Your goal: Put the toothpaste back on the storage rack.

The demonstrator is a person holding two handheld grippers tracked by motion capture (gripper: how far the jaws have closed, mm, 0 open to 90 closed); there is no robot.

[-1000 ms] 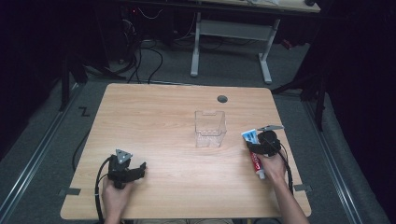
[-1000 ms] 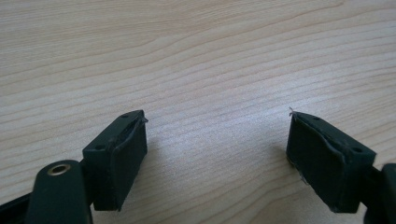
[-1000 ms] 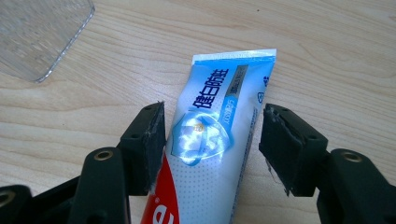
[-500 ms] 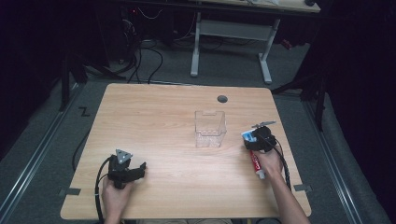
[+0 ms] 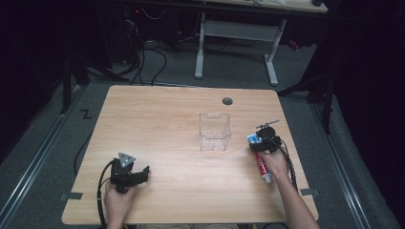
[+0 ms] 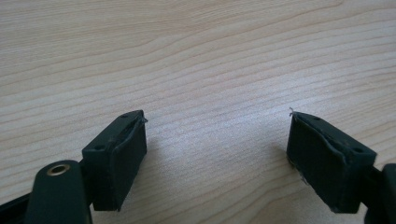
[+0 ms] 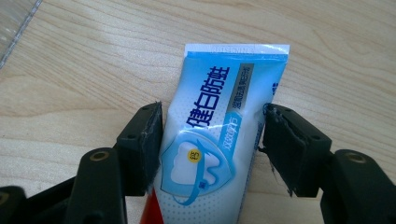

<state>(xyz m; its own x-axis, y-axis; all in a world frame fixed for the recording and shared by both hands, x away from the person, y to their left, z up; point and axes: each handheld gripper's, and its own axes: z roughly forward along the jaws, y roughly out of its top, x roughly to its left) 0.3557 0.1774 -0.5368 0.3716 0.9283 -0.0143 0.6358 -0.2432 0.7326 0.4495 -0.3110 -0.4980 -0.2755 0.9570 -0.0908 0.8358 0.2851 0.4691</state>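
Note:
A toothpaste tube (image 7: 219,121), blue and white with a red lower end, lies on the wooden table (image 5: 157,119) near its right edge. My right gripper (image 7: 212,112) has a jaw pressed against each side of the tube's flat crimped end. In the high view the tube (image 5: 261,164) runs back under the person's right hand, and the right gripper (image 5: 260,140) sits at its far end. My left gripper (image 5: 138,171) rests low at the front left. Its jaws (image 6: 217,126) stand wide open over bare wood.
A clear plastic box (image 5: 215,131) stands open-topped in the middle of the table, just left of the right gripper; its edge (image 7: 14,23) appears at the top left of the right gripper view. A cable hole (image 5: 227,101) sits near the far edge.
The right gripper has shifted a little left over the tube's blue end and its jaws now sit against it. The left gripper has not moved.

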